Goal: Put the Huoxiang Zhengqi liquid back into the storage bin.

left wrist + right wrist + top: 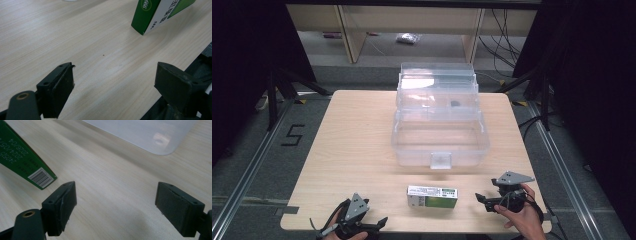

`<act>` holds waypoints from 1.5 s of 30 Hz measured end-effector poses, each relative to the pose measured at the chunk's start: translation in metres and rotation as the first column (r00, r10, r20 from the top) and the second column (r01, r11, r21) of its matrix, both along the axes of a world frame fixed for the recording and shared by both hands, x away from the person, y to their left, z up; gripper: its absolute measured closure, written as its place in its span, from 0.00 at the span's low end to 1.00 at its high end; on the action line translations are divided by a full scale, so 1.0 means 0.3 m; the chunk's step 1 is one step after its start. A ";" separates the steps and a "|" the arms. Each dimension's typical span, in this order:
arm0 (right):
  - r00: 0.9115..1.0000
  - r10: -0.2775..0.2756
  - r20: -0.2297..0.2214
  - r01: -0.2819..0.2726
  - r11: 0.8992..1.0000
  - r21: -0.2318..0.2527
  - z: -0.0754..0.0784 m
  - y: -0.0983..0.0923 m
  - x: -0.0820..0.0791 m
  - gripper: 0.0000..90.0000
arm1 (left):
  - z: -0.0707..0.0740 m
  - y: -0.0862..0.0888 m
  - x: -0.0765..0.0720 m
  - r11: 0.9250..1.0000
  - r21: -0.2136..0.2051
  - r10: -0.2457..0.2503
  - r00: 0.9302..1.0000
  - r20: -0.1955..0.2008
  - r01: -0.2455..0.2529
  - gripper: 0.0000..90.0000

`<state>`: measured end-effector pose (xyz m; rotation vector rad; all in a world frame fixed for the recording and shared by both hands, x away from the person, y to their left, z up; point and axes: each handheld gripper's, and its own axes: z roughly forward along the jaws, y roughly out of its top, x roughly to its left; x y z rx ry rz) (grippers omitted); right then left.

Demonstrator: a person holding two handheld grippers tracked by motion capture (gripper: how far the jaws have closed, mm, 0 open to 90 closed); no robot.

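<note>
The box (432, 196) lies at 6 o'clock from the open bin (439, 135), ready for packing; both hand-held grippers, left (379, 223) and right (482, 201), gape released beside it

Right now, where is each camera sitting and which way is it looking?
High view: above the table's near side, looking forward and down at the clear box; both hands with the left gripper and right gripper show.
Left gripper view: low over the table, looking along its open fingers.
Right gripper view: low, looking along open fingers.
All three share the green carton.
</note>
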<state>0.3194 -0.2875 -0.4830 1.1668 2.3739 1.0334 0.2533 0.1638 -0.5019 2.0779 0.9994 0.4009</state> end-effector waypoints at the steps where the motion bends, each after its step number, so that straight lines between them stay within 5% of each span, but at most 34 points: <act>1: 1.000 0.006 -0.006 -0.006 1.000 0.006 -0.002 0.002 0.000 0.21 | -0.001 -0.002 0.000 1.000 -0.009 0.001 1.000 0.001 -0.001 0.17; 5: 0.999 0.034 0.005 -0.034 0.999 -0.013 -0.001 0.009 0.002 0.21 | -0.001 -0.002 0.000 1.000 -0.010 0.002 1.000 0.000 -0.002 0.17; 7: 0.999 -0.001 -0.041 0.001 1.000 0.006 0.006 0.020 -0.010 0.21 | -0.002 -0.003 -0.001 1.000 -0.013 0.011 1.000 -0.005 -0.011 0.17; 9: 0.999 0.034 0.009 -0.033 0.999 -0.018 0.009 0.016 0.000 0.21 | -0.002 -0.002 0.000 1.000 -0.012 0.008 1.000 -0.003 -0.008 0.17; 11: 0.999 0.028 -0.018 -0.029 1.000 -0.011 0.018 0.018 -0.005 0.20 | -0.002 -0.001 0.001 1.000 -0.012 0.009 1.000 -0.004 -0.009 0.17; 14: 0.998 0.063 -0.001 -0.063 0.998 -0.019 0.051 0.016 -0.001 0.20 | 0.001 0.008 0.005 1.000 0.021 -0.012 1.000 -0.006 0.012 0.17; 18: 0.997 0.076 -0.028 -0.076 0.997 -0.017 0.082 0.029 -0.008 0.21 | 0.000 0.003 0.003 1.000 0.000 0.010 1.000 -0.007 -0.010 0.17; 23: 0.993 0.120 -0.006 -0.120 0.992 -0.035 0.116 0.040 -0.013 0.22 | -0.002 0.003 0.004 1.000 -0.008 0.009 1.000 -0.009 -0.009 0.17; 25: 0.993 0.110 -0.051 -0.112 0.993 -0.031 0.137 0.052 -0.032 0.22 | -0.001 0.003 0.005 1.000 -0.006 0.009 1.000 -0.012 -0.009 0.17; 28: 0.988 0.151 0.009 -0.150 0.988 -0.045 0.155 0.057 -0.033 0.22 | -0.001 0.004 0.004 1.000 -0.004 0.009 1.000 -0.009 -0.009 0.17; 29: 0.987 0.160 -0.022 -0.161 0.985 -0.055 0.171 0.060 -0.042 0.21 | -0.001 0.004 0.005 1.000 -0.003 0.010 1.000 -0.008 -0.010 0.17; 32: 0.983 0.184 -0.010 -0.185 0.981 -0.065 0.186 0.080 -0.050 0.20 | 0.000 0.003 0.005 1.000 -0.006 0.011 1.000 -0.016 -0.011 0.17; 33: 0.981 0.192 -0.038 -0.195 0.978 -0.076 0.196 0.089 -0.056 0.20 | -0.001 0.002 0.004 1.000 -0.009 0.013 1.000 -0.014 -0.014 0.17; 36: 0.971 0.237 -0.020 -0.238 0.966 -0.101 0.203 0.129 -0.064 0.20 | -0.002 0.002 0.006 1.000 -0.013 0.012 1.000 -0.012 -0.012 0.17; 45: 0.926 0.377 -0.021 -0.374 0.907 -0.194 0.248 0.262 -0.069 0.20 | -0.002 0.003 0.004 1.000 -0.005 0.008 1.000 -0.009 -0.008 0.17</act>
